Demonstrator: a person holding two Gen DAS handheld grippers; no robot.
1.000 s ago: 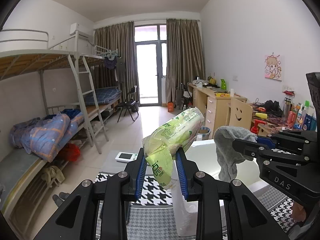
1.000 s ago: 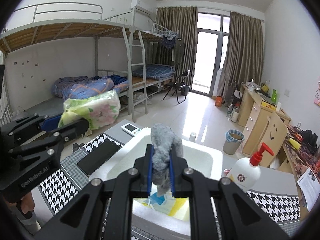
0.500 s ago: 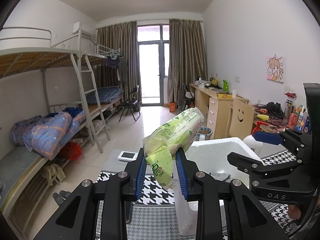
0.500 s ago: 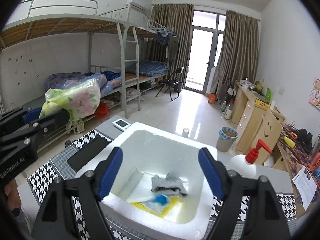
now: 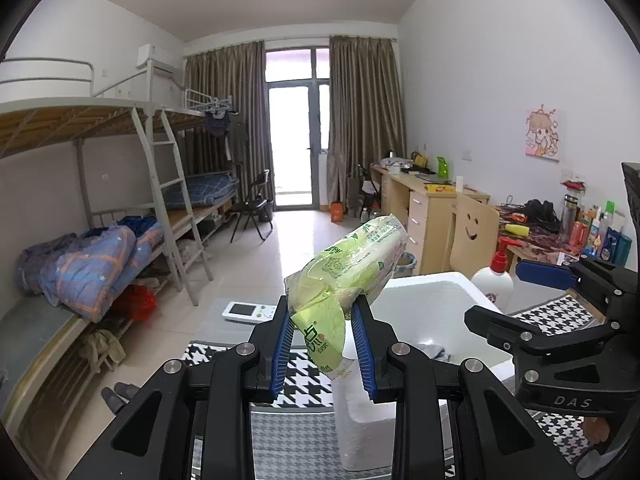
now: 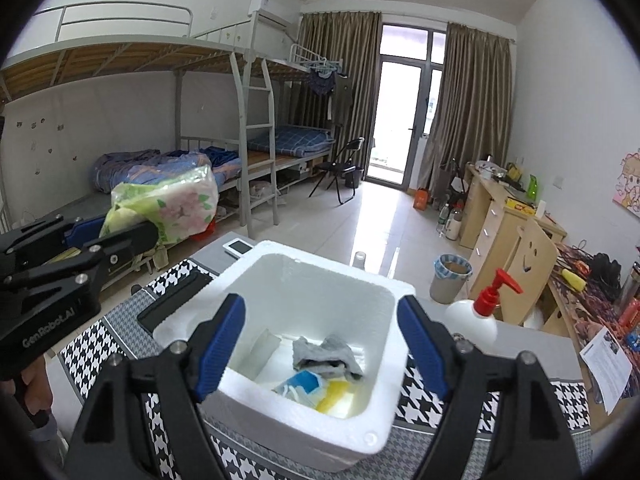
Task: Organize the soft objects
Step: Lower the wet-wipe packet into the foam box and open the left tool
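My left gripper [image 5: 323, 344] is shut on a green plastic pack of tissues [image 5: 348, 272] and holds it up in the air, left of the white foam box [image 5: 424, 292]. The pack also shows in the right wrist view [image 6: 168, 204]. My right gripper [image 6: 322, 344] is open and empty above the foam box [image 6: 376, 436]. A grey cloth [image 6: 326, 354] lies inside the box on top of blue, yellow and white items. The right gripper also shows in the left wrist view [image 5: 532, 300].
A white pump bottle with a red top [image 6: 476, 312] stands right of the box. A black phone [image 6: 172, 300] lies on the houndstooth cloth [image 6: 120, 328] left of it. A white device [image 6: 238, 247] lies near the table's far edge. A paper sheet [image 6: 606, 364] lies far right.
My right gripper opened and let go of the grey cloth, which dropped into the foam box. My left gripper kept hold of the tissue pack and hardly moved.
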